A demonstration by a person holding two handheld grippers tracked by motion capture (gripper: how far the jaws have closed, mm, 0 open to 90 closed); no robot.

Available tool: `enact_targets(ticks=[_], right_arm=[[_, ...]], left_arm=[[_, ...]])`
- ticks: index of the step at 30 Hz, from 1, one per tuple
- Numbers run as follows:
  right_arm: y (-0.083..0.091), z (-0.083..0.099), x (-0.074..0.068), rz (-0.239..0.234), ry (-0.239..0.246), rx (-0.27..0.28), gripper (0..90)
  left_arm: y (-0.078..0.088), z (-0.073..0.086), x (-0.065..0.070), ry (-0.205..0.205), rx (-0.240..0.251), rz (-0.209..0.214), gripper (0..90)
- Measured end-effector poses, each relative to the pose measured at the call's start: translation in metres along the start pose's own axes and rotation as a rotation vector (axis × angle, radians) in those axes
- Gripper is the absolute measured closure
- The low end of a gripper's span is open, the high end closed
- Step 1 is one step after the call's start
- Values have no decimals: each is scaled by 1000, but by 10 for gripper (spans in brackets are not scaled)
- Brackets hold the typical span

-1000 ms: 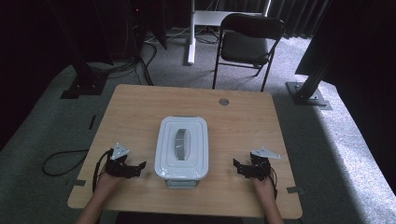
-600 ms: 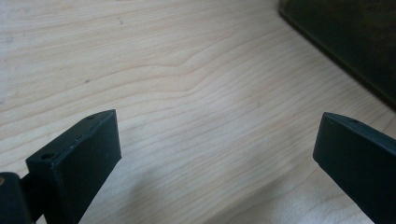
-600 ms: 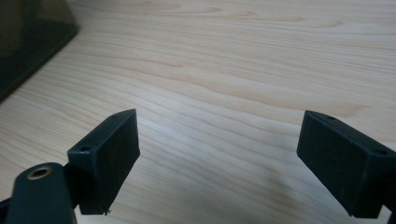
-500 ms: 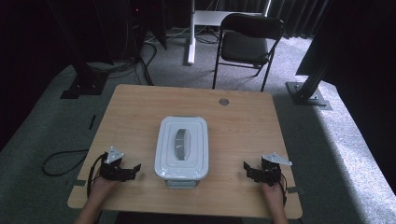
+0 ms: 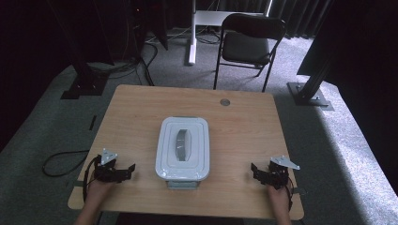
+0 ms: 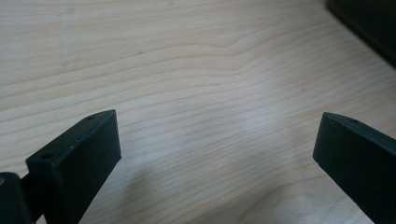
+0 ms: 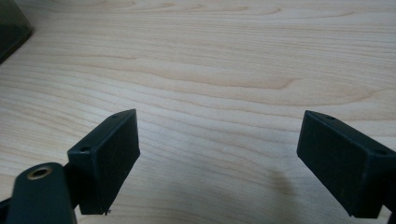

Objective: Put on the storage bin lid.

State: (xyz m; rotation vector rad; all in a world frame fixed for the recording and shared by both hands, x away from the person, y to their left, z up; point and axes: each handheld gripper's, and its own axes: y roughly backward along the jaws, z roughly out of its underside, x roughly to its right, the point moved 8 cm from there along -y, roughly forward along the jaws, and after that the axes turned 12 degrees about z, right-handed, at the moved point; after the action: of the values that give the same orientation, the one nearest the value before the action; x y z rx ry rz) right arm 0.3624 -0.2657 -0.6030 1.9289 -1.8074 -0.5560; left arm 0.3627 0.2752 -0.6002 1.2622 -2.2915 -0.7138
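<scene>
Both grippers, left (image 5: 123, 169) and right (image 5: 259, 170), rest wide open at the frame's lower corners, flanking the box (image 5: 183, 148), likely poised to approach it.

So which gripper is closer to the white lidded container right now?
Left. The left gripper sits just off the white lidded container's near-left corner; the right gripper rests farther out from its near-right corner. Both are open, touching nothing.

One lidded white box (image 5: 182, 149), one worktop (image 5: 244, 126), two tongs, left (image 5: 129, 168) and right (image 5: 256, 168), plus one chair (image 5: 248, 40) out back.
</scene>
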Motion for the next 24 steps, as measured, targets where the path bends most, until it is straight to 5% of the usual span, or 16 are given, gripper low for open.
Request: enact_targets(ticks=[3, 15, 24], right_arm=[[0, 1, 1, 1, -7, -5, 122], [-3, 11, 24, 135, -42, -67, 122], [-2, 19, 35, 188, -61, -117, 123]], left_arm=[[1, 2, -5, 26, -6, -26, 14], [3, 7, -20, 77, -33, -101, 14], [7, 17, -29, 87, -83, -166, 14]])
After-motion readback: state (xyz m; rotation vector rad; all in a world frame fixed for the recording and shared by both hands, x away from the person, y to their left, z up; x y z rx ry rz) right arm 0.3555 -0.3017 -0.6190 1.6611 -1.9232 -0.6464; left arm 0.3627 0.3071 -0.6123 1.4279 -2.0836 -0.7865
